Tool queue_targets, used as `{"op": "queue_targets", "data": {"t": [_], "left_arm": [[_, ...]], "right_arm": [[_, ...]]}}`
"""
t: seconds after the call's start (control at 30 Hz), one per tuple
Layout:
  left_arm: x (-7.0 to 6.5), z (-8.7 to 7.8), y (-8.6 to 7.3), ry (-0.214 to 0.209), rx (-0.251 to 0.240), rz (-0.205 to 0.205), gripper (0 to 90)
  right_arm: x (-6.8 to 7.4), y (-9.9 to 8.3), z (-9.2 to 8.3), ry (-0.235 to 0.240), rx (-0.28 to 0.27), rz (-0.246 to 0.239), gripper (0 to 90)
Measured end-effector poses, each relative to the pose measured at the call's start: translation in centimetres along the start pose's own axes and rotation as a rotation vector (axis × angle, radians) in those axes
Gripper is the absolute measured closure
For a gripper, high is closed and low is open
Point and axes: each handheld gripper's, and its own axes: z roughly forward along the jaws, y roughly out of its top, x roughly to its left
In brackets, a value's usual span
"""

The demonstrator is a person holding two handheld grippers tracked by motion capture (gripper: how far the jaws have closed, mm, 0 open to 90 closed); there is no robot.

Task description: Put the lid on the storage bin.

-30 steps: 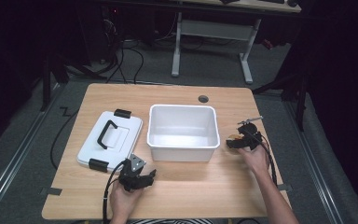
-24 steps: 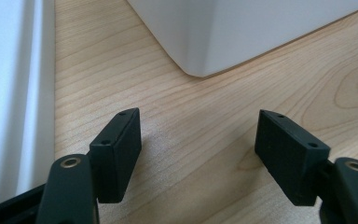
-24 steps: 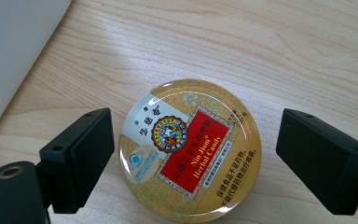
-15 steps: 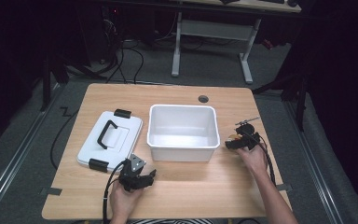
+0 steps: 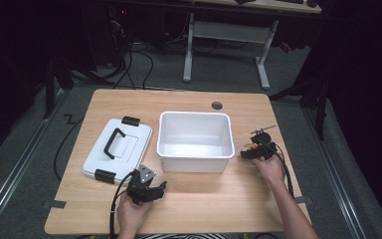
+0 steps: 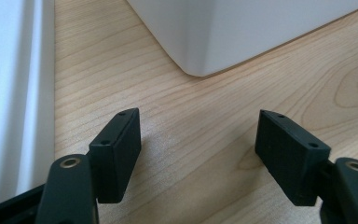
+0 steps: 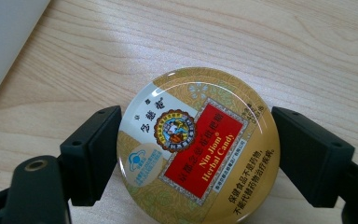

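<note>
Two jaws bracket the round candy tin (image 7: pixel 198 144) now — the right gripper (image 7: pixel 196 154) has it squarely between its black pads, left pad touching the rim, right pad at or just off it, so a pinch looks set for a lift. The tin lies flat on the wooden table (image 7: pixel 307 51), glossy gold lid, red label, smooth curved edge that could slip. Beyond those jaws, off to their left, is the white plastic bin (image 5: pixel 195 141), open and matte; likely the destination. The left gripper (image 6: pixel 198 154) idles low, jaws spread wide over bare woodgrain, the bin's rounded corner ahead, the white lid (image 5: pixel 117 148) beside its left jaw.
</note>
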Motion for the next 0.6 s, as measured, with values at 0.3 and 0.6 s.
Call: {"op": "queue_targets", "data": {"t": [0.3, 0.6], "left_arm": [[0.00, 0.00, 0.00, 0.000, 0.000, 0.001, 31.7], [-0.01, 0.00, 0.00, 0.000, 0.000, 0.001, 31.7]], "right_arm": [[-0.02, 0.08, -0.08, -0.001, 0.015, 0.004, 20.0], [-0.37, 0.00, -0.39, 0.008, 0.011, 0.018, 20.0]]}}
